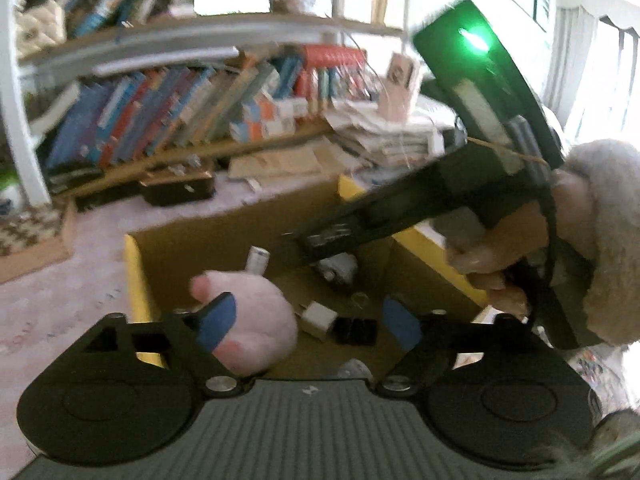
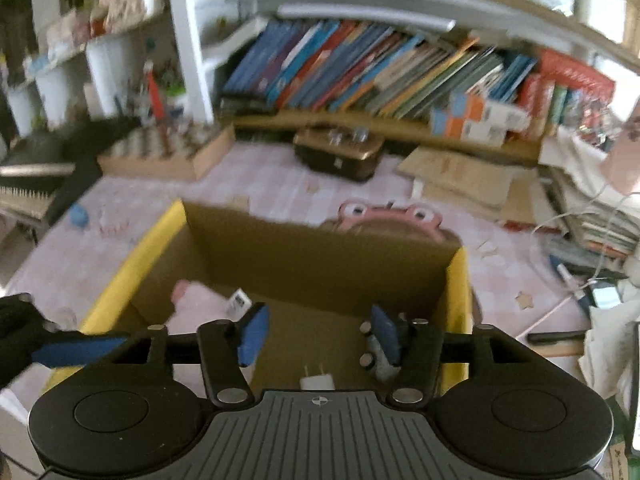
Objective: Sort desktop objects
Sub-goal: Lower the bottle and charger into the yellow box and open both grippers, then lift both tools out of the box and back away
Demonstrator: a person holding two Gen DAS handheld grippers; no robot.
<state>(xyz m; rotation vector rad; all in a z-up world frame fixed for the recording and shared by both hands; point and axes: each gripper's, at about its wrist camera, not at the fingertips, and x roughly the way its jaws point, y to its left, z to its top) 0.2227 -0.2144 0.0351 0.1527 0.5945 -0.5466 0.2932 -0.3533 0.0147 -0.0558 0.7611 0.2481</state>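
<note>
Both claws hang over the yellow-rimmed cardboard box on the bench. The left claw stands apart with nothing gripped; a pink plush toy lies in the box behind its nine o'clock finger. The right claw is also apart and empty. A white charger plug and black binder clips sit on the box floor, plug just at nine o'clock of the clips.
</note>
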